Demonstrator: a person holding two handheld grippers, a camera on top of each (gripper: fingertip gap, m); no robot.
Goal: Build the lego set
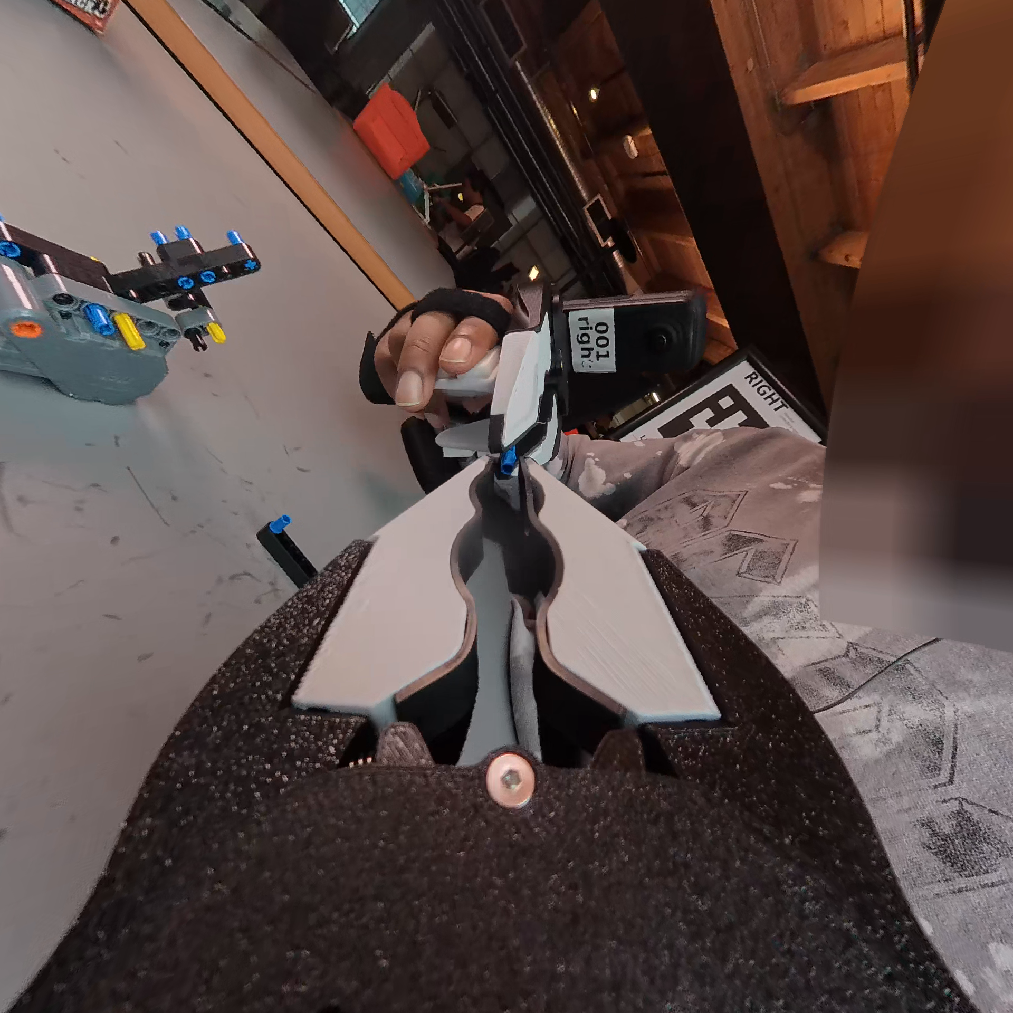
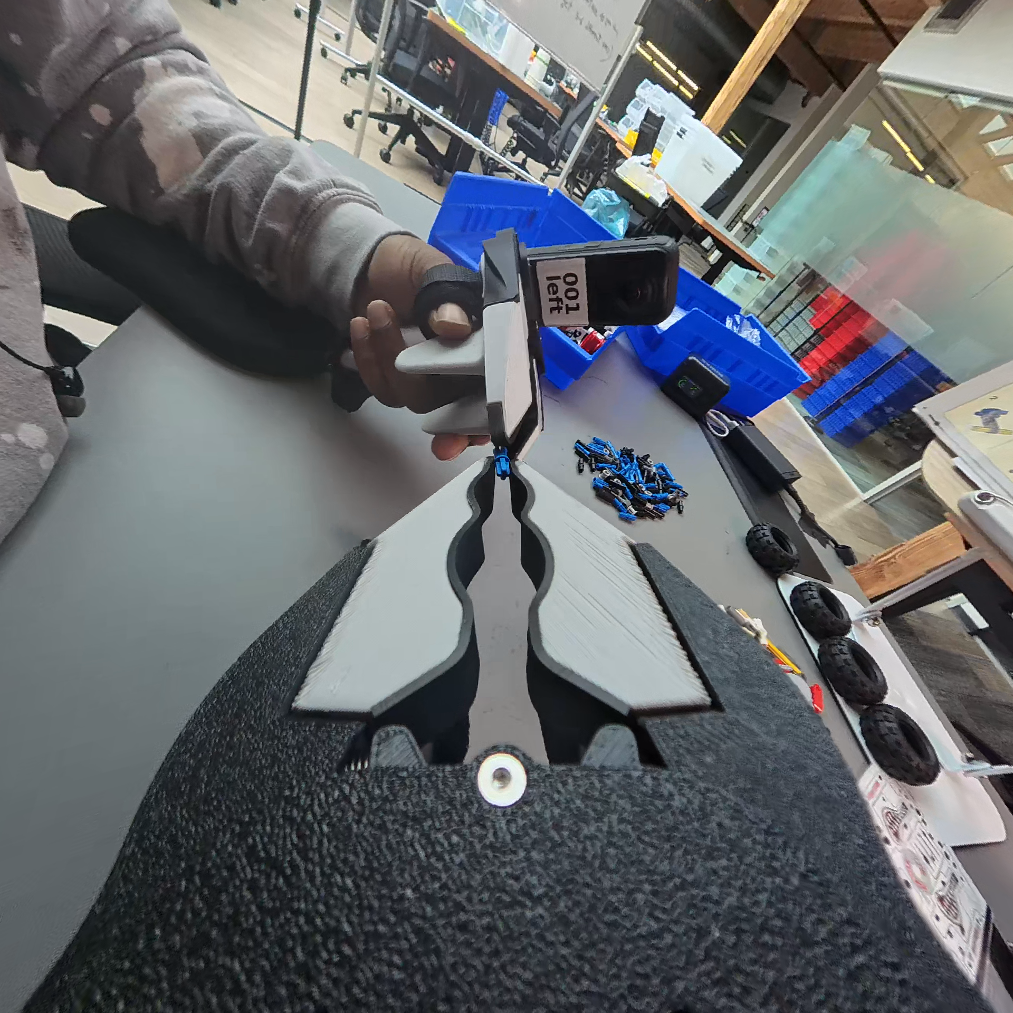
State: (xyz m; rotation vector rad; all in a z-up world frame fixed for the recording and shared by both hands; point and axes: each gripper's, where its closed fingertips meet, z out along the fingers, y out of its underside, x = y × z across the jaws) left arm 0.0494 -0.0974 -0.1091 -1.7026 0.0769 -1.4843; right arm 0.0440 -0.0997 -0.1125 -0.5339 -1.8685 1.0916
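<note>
Fingers of both grippers meet tip to tip just above frame centre in each wrist view, and between them sits one small blue pin (image 2: pixel 501 467). Our right gripper (image 2: pixel 500 476) is nearly closed, its tips pinching the pin's lower end; the pin's long axis runs along those fingers, pointing up-frame toward the left gripper (image 2: pixel 507 444). In the left wrist view our left gripper (image 1: pixel 507 472) is also drawn almost shut at the tips, with the blue pin (image 1: pixel 507 459) at its very end and the right gripper (image 1: pixel 515 447) coming down on it from above. We cannot tell whether the left tips truly grip the pin or only touch it.

We judge this a hand-over or regrip, so the move turns on keeping both finger lines on the pin's axis.

At upper left of the left view lies the part-built model (image 1: pixel 104 307); the loose pin pile (image 2: pixel 630 487) lies right of centre in the right view.
</note>
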